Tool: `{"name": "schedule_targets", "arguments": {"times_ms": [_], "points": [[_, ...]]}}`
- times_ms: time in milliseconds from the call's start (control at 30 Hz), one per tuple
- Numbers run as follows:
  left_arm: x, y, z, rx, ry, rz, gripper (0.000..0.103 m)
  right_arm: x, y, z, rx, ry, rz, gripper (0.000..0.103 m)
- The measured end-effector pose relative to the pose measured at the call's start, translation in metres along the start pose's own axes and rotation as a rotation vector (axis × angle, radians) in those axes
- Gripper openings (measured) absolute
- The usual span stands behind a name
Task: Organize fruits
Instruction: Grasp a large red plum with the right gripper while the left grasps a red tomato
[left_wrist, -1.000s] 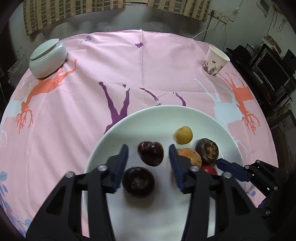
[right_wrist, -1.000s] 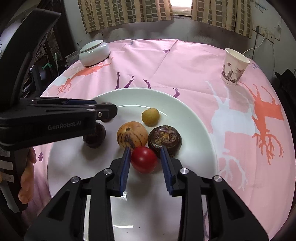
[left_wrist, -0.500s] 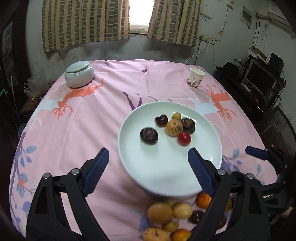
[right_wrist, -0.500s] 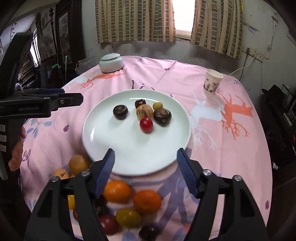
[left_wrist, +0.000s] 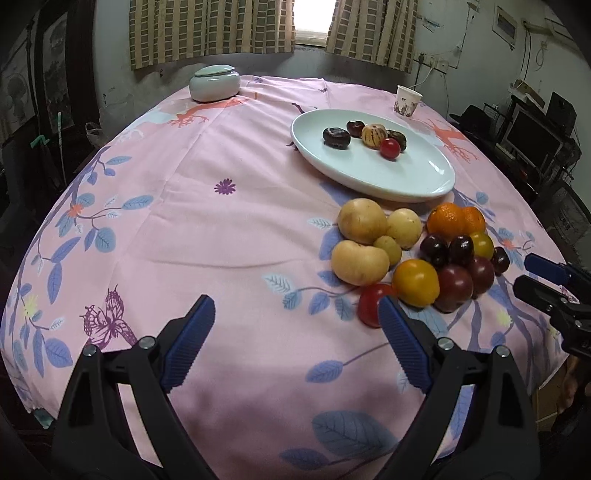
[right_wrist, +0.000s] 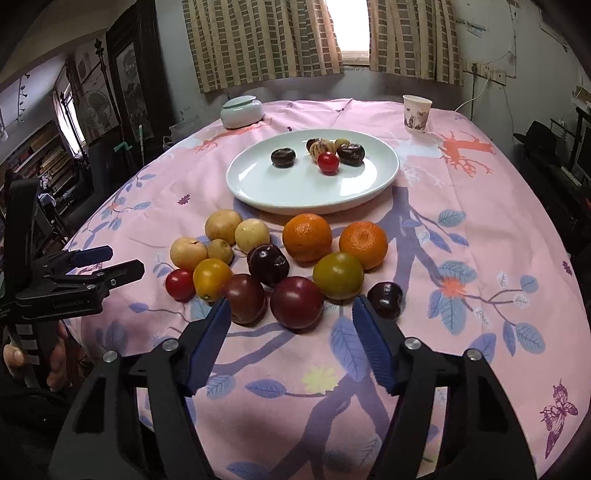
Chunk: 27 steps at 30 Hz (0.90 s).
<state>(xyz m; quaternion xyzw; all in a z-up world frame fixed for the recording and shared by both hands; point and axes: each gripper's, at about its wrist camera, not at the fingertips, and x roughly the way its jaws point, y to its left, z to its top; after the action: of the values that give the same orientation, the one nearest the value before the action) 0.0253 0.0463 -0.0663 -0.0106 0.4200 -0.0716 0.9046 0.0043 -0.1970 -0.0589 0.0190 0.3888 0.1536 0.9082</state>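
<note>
Both grippers withdrawn from plate (right_wrist: 258, 192): left gripper (left_wrist: 295, 343) spread, empty; right gripper (right_wrist: 291, 325) spread, just narrowing, empty. Six fruits plated; pile (right_wrist: 295, 302) awaits.

Wide bare tablecloth (left_wrist: 229, 236) lies left of the fruit pile (right_wrist: 280, 266), free for passage. Pile sits tight against the near rim of the white plate (right_wrist: 258, 192), fruits touching one another, no gaps between them. Plate's near half is bare; five or six fruits crowd its far part. Lidded jar (right_wrist: 241, 110) and paper cup (right_wrist: 416, 112) stand at the far edge, well apart from plate. Cloth near the right edge is also bare.
</note>
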Motion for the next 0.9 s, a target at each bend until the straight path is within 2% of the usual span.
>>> {"name": "schedule_targets", "arguments": {"times_ms": [233, 567, 633, 900], "points": [[0.000, -0.004, -0.006, 0.005, 0.017, -0.034, 0.091, 0.031, 0.002, -0.007, 0.024, 0.074, -0.017, 0.044], [0.003, -0.008, -0.009, 0.014, 0.037, -0.068, 0.091, 0.056, 0.001, -0.003, 0.022, 0.113, -0.062, 0.044], [0.007, -0.011, -0.009, 0.018, 0.044, -0.071, 0.091, 0.061, 0.002, -0.004, 0.017, 0.116, -0.067, 0.041], [0.025, -0.024, -0.005, 0.031, 0.063, -0.073, 0.091, 0.029, -0.001, -0.011, 0.040, 0.080, -0.030, 0.041]]}}
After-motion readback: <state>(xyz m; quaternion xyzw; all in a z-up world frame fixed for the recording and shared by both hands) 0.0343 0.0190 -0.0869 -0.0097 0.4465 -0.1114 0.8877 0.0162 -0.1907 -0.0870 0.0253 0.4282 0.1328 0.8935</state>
